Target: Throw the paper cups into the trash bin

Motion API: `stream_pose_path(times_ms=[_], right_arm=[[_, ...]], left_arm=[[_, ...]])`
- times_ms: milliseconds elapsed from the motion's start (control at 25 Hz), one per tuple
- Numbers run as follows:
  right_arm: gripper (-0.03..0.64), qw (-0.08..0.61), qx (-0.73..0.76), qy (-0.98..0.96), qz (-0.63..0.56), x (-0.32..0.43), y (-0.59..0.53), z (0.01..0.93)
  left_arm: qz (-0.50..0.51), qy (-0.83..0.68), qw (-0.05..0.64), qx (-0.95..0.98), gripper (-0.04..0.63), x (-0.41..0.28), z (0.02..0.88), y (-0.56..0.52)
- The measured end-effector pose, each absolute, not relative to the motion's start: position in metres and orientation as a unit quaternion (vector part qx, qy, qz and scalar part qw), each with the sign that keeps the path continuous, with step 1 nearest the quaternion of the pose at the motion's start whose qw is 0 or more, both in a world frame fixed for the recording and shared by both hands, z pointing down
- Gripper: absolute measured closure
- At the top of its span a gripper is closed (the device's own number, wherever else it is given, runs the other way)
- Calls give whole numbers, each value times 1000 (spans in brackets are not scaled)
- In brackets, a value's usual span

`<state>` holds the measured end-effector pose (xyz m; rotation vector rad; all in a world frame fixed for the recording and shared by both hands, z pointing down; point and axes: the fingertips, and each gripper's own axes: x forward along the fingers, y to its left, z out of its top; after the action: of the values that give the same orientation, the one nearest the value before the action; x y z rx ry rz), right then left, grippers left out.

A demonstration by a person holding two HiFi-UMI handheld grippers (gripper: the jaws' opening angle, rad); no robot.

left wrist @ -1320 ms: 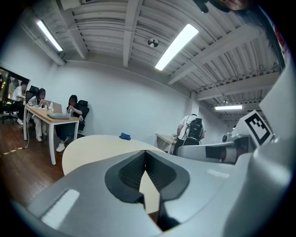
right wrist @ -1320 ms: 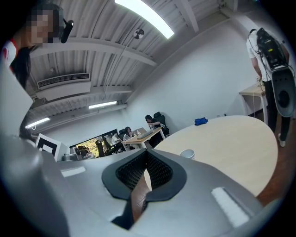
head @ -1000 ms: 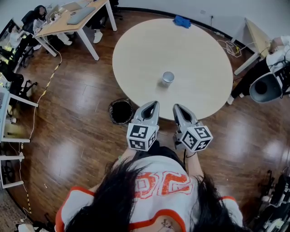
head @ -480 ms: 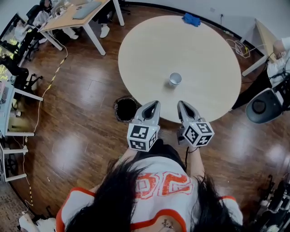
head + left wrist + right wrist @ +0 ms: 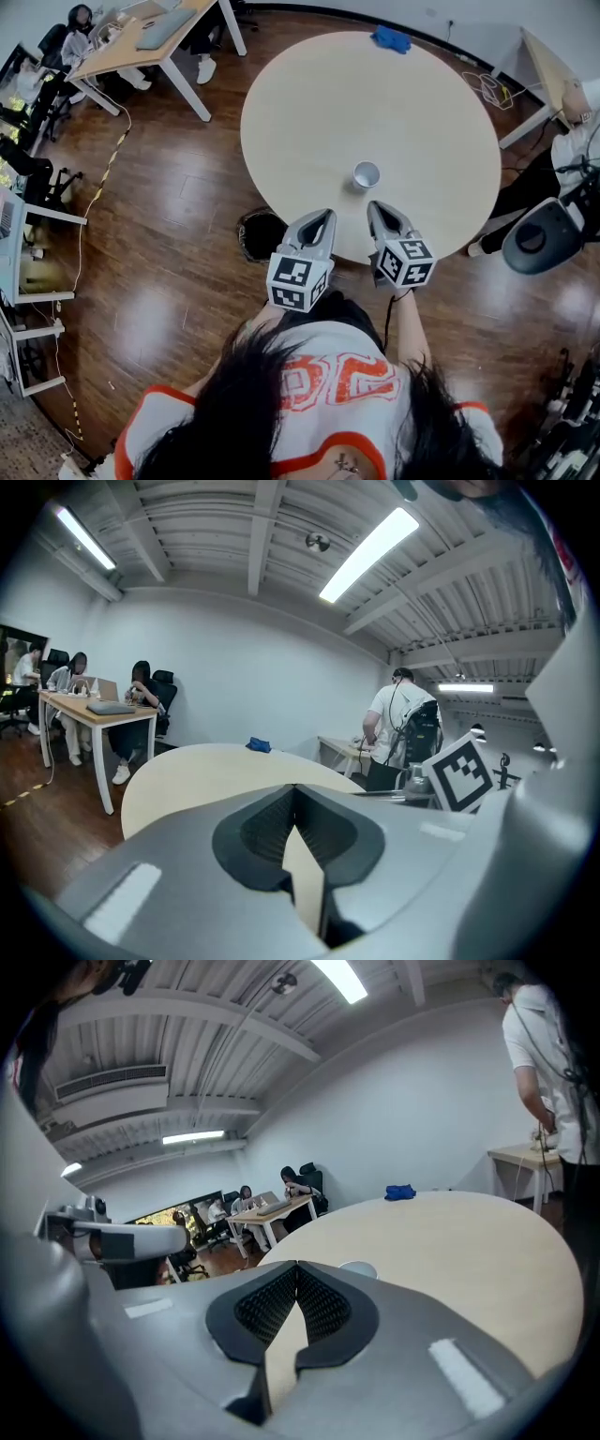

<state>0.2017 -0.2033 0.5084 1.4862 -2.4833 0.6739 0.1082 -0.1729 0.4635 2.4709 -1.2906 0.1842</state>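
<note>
Paper cup (image 5: 367, 175) stands upright on the round table (image 5: 309, 103), mouth up, long axis vertical, close to the table's near edge. Left gripper (image 5: 322, 215) and right gripper (image 5: 378, 207): jaws closed tip to tip on both, nothing between them. Both hang over the near table edge. The cup is just ahead of the right one, not touching; its rim peeks over the jaws in the right gripper view. Trash bin (image 5: 262, 234) sits on the floor beside the table, left of the left gripper, opening up.
</note>
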Motion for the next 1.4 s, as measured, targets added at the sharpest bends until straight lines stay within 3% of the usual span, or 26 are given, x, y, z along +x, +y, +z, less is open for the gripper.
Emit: stream_pose_path(times_ms=[160,640,1240,1400], right_arm=[[546,144,486,-839,196,197,-220,529],[471,345,434,-824,119,188,-261,587],[476,466,416,-776,91,189,-268,627],[575,467,428,-769,90,195,-272,628]], left_arm=[[72,-448,178,873,595,106,469,-180],[68,-452,189,869,595,88,472,-208],[73,-456,202,864,595,70,482,-222],[72,-456,202,864,595,72,482,-223]])
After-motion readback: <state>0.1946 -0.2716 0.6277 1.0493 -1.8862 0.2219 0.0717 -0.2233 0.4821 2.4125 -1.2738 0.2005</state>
